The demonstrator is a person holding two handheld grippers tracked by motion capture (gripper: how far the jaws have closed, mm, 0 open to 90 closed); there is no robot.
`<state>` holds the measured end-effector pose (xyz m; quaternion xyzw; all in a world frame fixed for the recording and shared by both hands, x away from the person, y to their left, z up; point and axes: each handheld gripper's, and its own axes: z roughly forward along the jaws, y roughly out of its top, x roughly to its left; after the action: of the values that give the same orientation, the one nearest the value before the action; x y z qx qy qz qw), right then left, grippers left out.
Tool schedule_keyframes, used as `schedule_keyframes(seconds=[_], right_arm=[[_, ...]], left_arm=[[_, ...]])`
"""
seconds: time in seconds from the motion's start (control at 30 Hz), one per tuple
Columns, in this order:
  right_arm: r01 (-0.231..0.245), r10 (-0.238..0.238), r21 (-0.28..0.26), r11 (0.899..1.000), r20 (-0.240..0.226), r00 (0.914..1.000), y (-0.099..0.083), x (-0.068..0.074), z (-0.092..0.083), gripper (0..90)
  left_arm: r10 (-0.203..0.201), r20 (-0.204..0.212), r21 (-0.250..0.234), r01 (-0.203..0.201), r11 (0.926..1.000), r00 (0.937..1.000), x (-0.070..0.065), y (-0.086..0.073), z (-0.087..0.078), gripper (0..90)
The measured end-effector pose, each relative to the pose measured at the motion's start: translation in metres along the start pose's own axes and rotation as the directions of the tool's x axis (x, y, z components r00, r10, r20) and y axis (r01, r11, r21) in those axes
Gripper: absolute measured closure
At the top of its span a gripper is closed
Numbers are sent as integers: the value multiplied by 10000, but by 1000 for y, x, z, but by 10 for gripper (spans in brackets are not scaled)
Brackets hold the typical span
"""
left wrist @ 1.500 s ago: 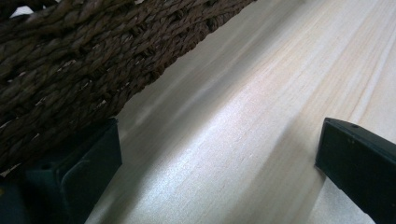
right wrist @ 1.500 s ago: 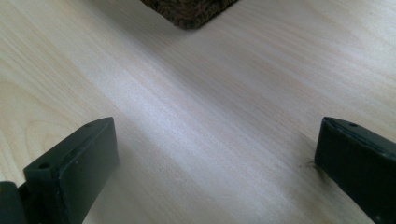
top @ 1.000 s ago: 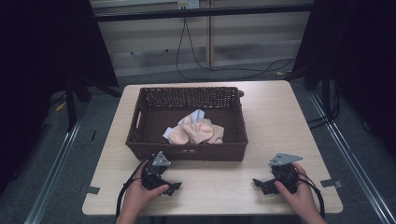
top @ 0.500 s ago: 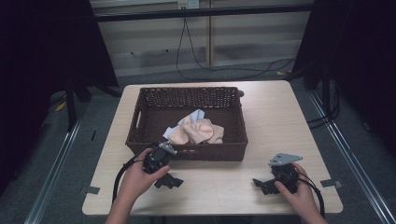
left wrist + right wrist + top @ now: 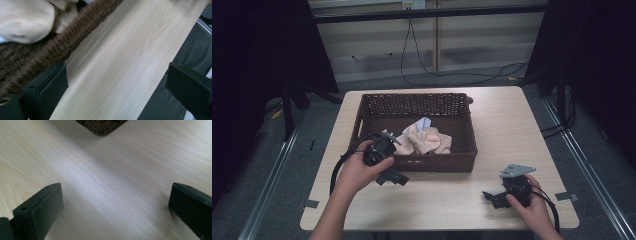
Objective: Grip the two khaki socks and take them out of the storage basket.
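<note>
Item: left claw (image 5: 388, 175), jaws spread wide, hanging at the near wall of the wicker basket (image 5: 417, 162) holding crumpled peach cloth (image 5: 427, 140), seemingly readying a pick; right claw (image 5: 493, 197), likewise spread, idling on the pale surface (image 5: 452, 200).

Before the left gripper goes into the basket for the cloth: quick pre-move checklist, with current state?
1. Left gripper jaws open: ok, set wide apart in the left gripper view, nothing between them.
2. Left gripper over the basket: not ok, it sits at the near wall, its jaws over the table.
3. Cloth reachable: ok, it lies bunched in the basket's near half, uncovered from above.
4. Cloth free of the wicker: cannot tell, its underside is hidden.
5. Right gripper out of the way: ok, low on the table near the right front corner, jaws open and empty.
</note>
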<state>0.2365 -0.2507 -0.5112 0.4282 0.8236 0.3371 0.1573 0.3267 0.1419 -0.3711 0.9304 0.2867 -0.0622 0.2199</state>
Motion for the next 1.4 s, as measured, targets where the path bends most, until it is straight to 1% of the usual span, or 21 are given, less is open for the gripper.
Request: schedule_keyframes(seconds=[0.07, 0.1, 0.13, 0.17, 0.27, 0.3, 0.33, 0.37, 0.5, 0.53, 0.6, 0.7, 0.73, 0.8, 0.83, 0.93, 1.07, 1.13, 1.17, 1.27, 1.4], right_arm=[[7, -7, 7, 10000, -6, 10000, 0, 0, 0, 0], [2, -2, 4, 10000, -7, 10000, 0, 0, 0, 0], [2, -2, 4, 10000, -7, 10000, 0, 0, 0, 0], [5, -5, 8, 10000, -5, 10000, 0, 0, 0, 0], [3, -3, 6, 10000, -6, 10000, 0, 0, 0, 0], [1, -1, -1, 10000, 1, 10000, 0, 0, 0, 0], [1, -1, -1, 10000, 1, 10000, 0, 0, 0, 0], [0, 0, 9, 10000, -6, 10000, 0, 0, 0, 0], [-29, 29, -7, 10000, -1, 10000, 0, 0, 0, 0], [-30, 30, -8, 10000, -3, 10000, 0, 0, 0, 0], [-23, 23, -7, 10000, -1, 10000, 0, 0, 0, 0], [12, -11, -43, 10000, 7, 10000, 0, 0, 0, 0], [11, -11, -36, 10000, 1, 10000, 0, 0, 0, 0], [13, -13, -37, 10000, 1, 10000, 0, 0, 0, 0], [10, -10, -41, 10000, 8, 10000, 0, 0, 0, 0], [13, -13, -36, 10000, 0, 10000, 0, 0, 0, 0], [15, -15, -35, 10000, 0, 10000, 0, 0, 0, 0], [23, -23, -46, 10000, 8, 10000, 0, 0, 0, 0], [9, -9, -40, 10000, 7, 10000, 0, 0, 0, 0], [-15, 15, -24, 10000, -9, 10000, 0, 0, 0, 0], [13, -13, -32, 10000, -6, 10000, 0, 0, 0, 0]], left_arm=[[-111, 27, -24, 111, 9999, 9999, 3, 9, -7, 44], [-168, 25, 96, 168, 9998, 9999, 4, 13, -10, 45], [-168, 25, 96, 168, 9998, 9999, 4, 13, -10, 45], [-333, 34, 85, 333, 9994, 9994, 8, 20, -14, 45], [-406, -33, 75, 406, 9991, 9992, 11, 26, -15, 45], [-526, -87, 74, 527, 9986, 9986, 16, 33, -16, 45], [-526, -87, 74, 527, 9986, 9986, 16, 33, -16, 45], [-629, -175, 139, 632, 9979, 9979, 20, 38, -15, 45], [-876, -229, 5, 877, 9961, 9959, 29, 48, -11, 40], [-1005, -268, -69, 1004, 9949, 9946, 31, 50, -9, 39], [-1196, -302, -21, 1196, 9928, 9924, 37, 54, -5, 36], [-1627, -547, -36, 1628, 9867, 9852, 45, 60, 2, 32], [-1809, -655, -189, 1801, 9835, 9813, 47, 63, 5, 32], [-2038, -643, -246, 2027, 9789, 9769, 52, 67, 10, 31], [-2218, -676, -291, 2203, 9750, 9728, 53, 69, 13, 29], [-2549, -863, -270, 2535, 9669, 9631, 59, 75, 21, 27], [-2702, -1024, -149, 2701, 9627, 9574, 68, 81, 31, 48], [-2926, -1055, -313, 2909, 9562, 9504, 72, 84, 35, 68], [-2931, -1075, -268, 2919, 9561, 9500, 74, 85, 37, 74], [-3079, -1037, -282, 3067, 9514, 9457, 78, 90, 43, 107], [-3379, -996, -103, 3387, 9409, 9359, 85, 95, 52, 146]])
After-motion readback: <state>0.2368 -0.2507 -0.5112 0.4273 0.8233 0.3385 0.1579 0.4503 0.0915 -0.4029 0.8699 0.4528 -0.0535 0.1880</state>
